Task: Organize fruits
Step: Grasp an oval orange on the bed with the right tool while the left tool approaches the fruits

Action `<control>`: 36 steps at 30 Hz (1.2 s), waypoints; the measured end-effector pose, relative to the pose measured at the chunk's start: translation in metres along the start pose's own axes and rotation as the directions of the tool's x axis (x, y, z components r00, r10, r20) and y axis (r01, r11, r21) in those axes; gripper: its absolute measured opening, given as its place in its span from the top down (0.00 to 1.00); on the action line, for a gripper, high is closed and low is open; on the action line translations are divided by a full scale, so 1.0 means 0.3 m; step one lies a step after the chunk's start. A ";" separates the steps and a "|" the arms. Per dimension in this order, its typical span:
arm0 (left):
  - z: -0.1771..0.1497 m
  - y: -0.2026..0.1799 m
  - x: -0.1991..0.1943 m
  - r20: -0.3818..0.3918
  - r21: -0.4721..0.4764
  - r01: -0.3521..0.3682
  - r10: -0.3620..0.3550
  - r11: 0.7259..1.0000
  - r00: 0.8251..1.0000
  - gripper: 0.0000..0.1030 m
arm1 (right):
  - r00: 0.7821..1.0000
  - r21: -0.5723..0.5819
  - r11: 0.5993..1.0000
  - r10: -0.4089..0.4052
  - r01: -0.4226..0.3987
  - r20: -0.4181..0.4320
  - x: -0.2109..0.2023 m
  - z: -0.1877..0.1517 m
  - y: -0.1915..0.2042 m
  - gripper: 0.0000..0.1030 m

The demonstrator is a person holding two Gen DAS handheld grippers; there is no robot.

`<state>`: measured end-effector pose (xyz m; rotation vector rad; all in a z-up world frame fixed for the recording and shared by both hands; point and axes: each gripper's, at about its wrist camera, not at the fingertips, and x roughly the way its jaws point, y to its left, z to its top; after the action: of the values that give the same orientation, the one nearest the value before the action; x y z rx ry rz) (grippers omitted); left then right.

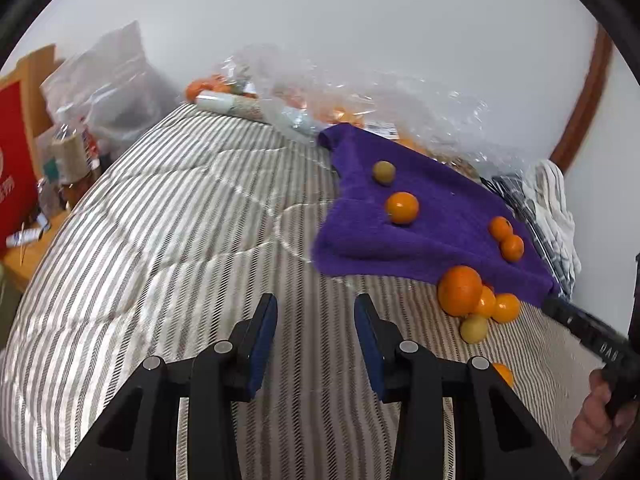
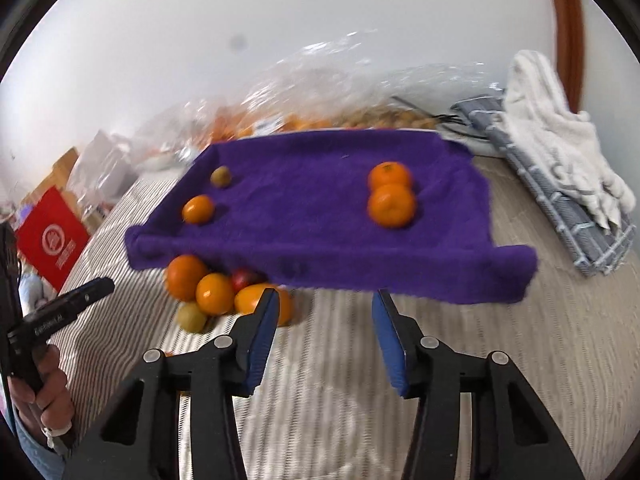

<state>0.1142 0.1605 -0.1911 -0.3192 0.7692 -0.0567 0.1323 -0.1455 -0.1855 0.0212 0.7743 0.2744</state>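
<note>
Sorting underway: I have both grippers, left gripper (image 1: 316, 320) and right gripper (image 2: 324, 316), empty with jaws parted. Four fruits sit on the purple towel (image 2: 312, 216); next, grasping one from the pile (image 2: 208, 292) beside it.

The left gripper (image 1: 316, 312) hangs with jaws apart and empty, lower centre, over the striped quilt (image 1: 160, 220); a purple towel (image 1: 440, 216) at right carries four fruits.

A red fruit (image 2: 245, 277) hides behind the oranges (image 2: 214, 292); the bagged fruit (image 2: 304, 120) is blurred.
</note>
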 end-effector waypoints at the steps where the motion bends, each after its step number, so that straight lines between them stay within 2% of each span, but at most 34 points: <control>1: -0.002 0.004 0.002 -0.003 -0.004 0.000 0.000 1.000 1.000 0.64 | 1.000 -0.013 1.000 0.004 -0.004 -0.008 0.011 -0.001 0.014 0.52; 6: -0.003 -0.021 0.020 -0.030 0.028 0.012 -0.011 1.000 0.999 0.64 | 0.997 -0.079 0.996 0.044 -0.049 -0.068 0.072 -0.011 0.064 0.52; 9: -0.005 -0.029 0.017 -0.027 0.036 0.020 -0.019 0.999 0.999 0.64 | 0.996 -0.111 0.993 0.028 -0.037 -0.081 0.105 -0.025 0.071 0.52; 11: -0.004 -0.027 0.017 -0.025 0.029 0.024 -0.023 0.999 0.999 0.63 | 0.995 -0.116 0.993 0.015 -0.027 -0.102 0.139 -0.025 0.068 0.51; 14: -0.002 -0.020 0.028 -0.038 0.013 0.021 -0.020 1.000 0.999 0.63 | 0.988 -0.112 0.992 0.047 -0.064 -0.147 0.176 -0.013 0.070 0.49; 18: -0.003 -0.015 0.029 -0.041 0.005 0.031 -0.031 0.999 0.999 0.63 | 0.991 -0.146 0.988 0.027 -0.046 -0.133 0.195 -0.007 0.095 0.49; 20: -0.004 -0.011 0.032 -0.045 -0.001 0.033 -0.033 0.999 0.998 0.63 | 0.991 -0.141 0.989 0.032 -0.050 -0.127 0.196 -0.006 0.097 0.56; 21: -0.004 -0.009 0.033 -0.047 -0.004 0.033 -0.033 0.999 0.998 0.63 | 0.991 -0.137 0.989 0.044 -0.062 -0.127 0.194 -0.007 0.098 0.65; 25: -0.006 -0.020 0.027 -0.044 0.019 0.056 -0.056 0.998 0.997 0.63 | 0.994 -0.138 0.990 0.019 -0.033 -0.103 0.173 -0.020 0.093 0.66; 31: -0.012 -0.060 0.024 -0.060 0.086 0.090 -0.085 0.992 0.995 0.63 | 0.998 -0.061 0.997 -0.042 0.038 -0.053 0.040 -0.082 -0.048 0.66; 33: -0.011 -0.063 0.031 -0.076 0.090 0.088 -0.082 0.992 0.994 0.63 | 0.996 -0.027 0.997 -0.068 0.067 -0.057 0.014 -0.101 -0.103 0.66; 36: -0.011 -0.062 0.035 -0.097 0.085 0.130 -0.122 0.988 0.988 0.63 | 0.993 0.029 0.996 -0.081 0.084 -0.085 -0.011 -0.128 -0.189 0.66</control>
<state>0.1206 0.1400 -0.1948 -0.2794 0.8344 -0.2268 0.1169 -0.2041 -0.2173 0.0079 0.8609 0.1852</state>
